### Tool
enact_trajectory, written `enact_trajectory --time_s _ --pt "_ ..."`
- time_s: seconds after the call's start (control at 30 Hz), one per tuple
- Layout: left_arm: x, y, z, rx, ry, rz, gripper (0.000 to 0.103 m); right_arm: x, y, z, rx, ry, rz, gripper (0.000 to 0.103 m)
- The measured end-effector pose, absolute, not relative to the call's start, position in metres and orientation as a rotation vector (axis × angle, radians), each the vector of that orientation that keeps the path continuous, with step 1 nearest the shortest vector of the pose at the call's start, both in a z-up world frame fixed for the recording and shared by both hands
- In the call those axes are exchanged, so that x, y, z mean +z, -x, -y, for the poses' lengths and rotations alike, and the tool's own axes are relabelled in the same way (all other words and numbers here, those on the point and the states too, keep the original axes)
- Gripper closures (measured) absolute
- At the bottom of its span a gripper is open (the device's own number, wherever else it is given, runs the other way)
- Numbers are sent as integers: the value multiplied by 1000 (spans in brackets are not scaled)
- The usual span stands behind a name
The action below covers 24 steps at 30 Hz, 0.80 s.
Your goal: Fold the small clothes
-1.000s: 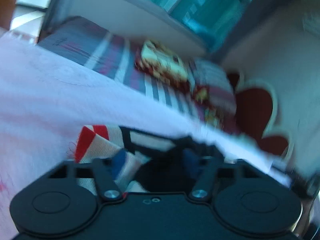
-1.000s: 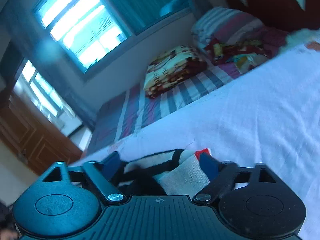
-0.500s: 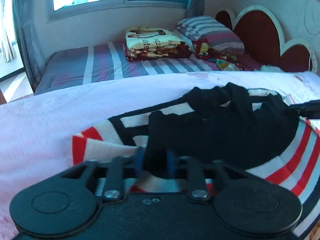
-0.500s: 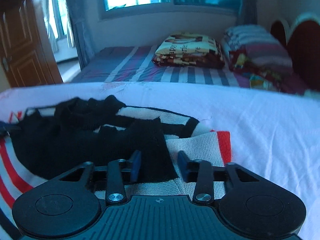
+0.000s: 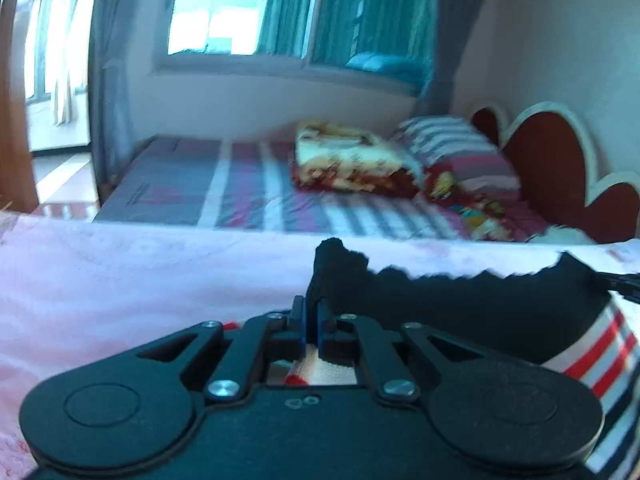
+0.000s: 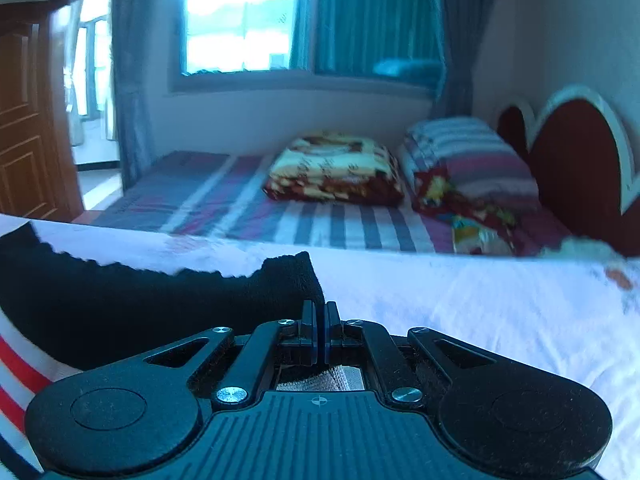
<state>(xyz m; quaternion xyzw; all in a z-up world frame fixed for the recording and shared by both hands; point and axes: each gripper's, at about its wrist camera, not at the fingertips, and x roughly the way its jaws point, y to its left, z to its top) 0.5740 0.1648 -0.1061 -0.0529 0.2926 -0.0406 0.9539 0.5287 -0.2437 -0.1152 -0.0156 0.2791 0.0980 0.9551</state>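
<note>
Two wrist views of a bedroom. The left hand-held gripper [image 5: 311, 316] has its jaws drawn together on a raised corner of the black garment [image 5: 460, 304], whose fabric stands up just above the blue pads [image 5: 303, 322]. The right hand-held gripper [image 6: 320, 322] is likewise clamped on the opposite corner of the same black garment [image 6: 140, 304]; a peak of cloth rises directly beside its closed pads [image 6: 314, 330]. Between the two grips the dark cloth hangs with a ragged, blurred upper edge, stretched across the near bed [image 5: 140, 276], which is covered with a pale pink-white sheet [image 6: 480, 304]. Beneath the black fabric lies a striped garment [image 5: 592, 356] in white, red and navy, showing at the right margin of the left view and at the lower left of the right view [image 6: 20, 376]. At the far right of the left view, the tip of the other gripper touches the cloth. Beyond the near bed stands a second bed [image 6: 248, 204] with a striped cover, bearing a folded patterned blanket [image 6: 336, 168] and a striped pillow [image 6: 464, 152] next to a red headboard [image 6: 572, 160]. A window [image 6: 244, 24] with teal curtains fills the back wall.
</note>
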Motion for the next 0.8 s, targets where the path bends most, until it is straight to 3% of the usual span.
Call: enact_trajectory --time_s 0.13,0.23,0.3,0.37,0.4,0.43,0.63,0.8 --pt "-134 -594 -157 -33 70 -719 98 -140 -547 244 151 25 -690 101" --pt "-132 -598 -148 7 9 -721 90 -139 -543 243 143 44 -687 101" --pt "-126 -594 -152 24 22 -708 72 -130 -539 246 140 24 -676 98" --pt "-111 -583 -153 19 39 -641 37 -112 -529 243 177 24 -589 83" --pt "-103 -581 -148 3 41 -604 32 -106 -529 237 220 14 -578 69" --pt "-97 -581 -139 -31 41 -597 30 -103 -531 227 257 6 -592 61" --pt "-99 -608 -56 -164 -3 -640 34 -112 -537 148 437 80 -669 60" --pt "-133 -607 -59 -145 -85 -720 35 -133 -536 156 398 193 -689 60"
